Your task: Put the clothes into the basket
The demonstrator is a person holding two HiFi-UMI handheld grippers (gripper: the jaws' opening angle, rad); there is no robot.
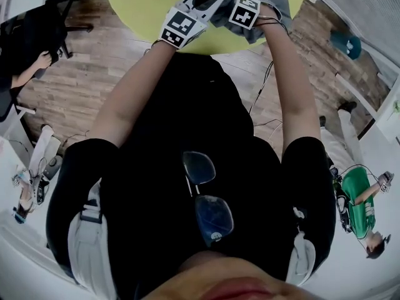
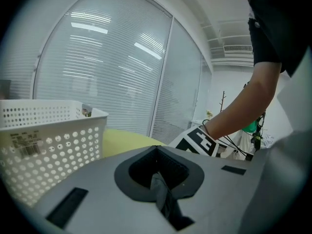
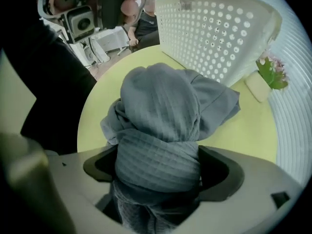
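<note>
Grey-blue and waffle-woven, going by the garment (image 3: 161, 106). Lies heaped on the yellow-green table (image 3: 243, 130), close in front of the white perforated basket (image 3: 219, 28) and wholly outside it. Trails back from that heap as a thick roll into the right gripper (image 3: 158, 179), filling the gap between jaws spread wide; hard to tell whether the pads press on the cloth, probably not. From the head view, held out side by side over the table's near edge: left gripper (image 1: 206, 6) and right, with cloth bunched between and past them. On the left: jaws drawn together, pinching a thin dark fold of the garment, with the strip hanging out of the slot toward the camera. Beyond those jaws, about level with them, the basket's side wall and a sliver of table. Beside the basket, near the table's far rim, a small pink-flowered plant (image 3: 270, 69) in a cream pot (image 3: 257, 87). Below, wooden floor (image 1: 75, 86) and a dark shirt (image 1: 175, 117) with sunglasses (image 1: 203, 199) hung at the collar.
</note>
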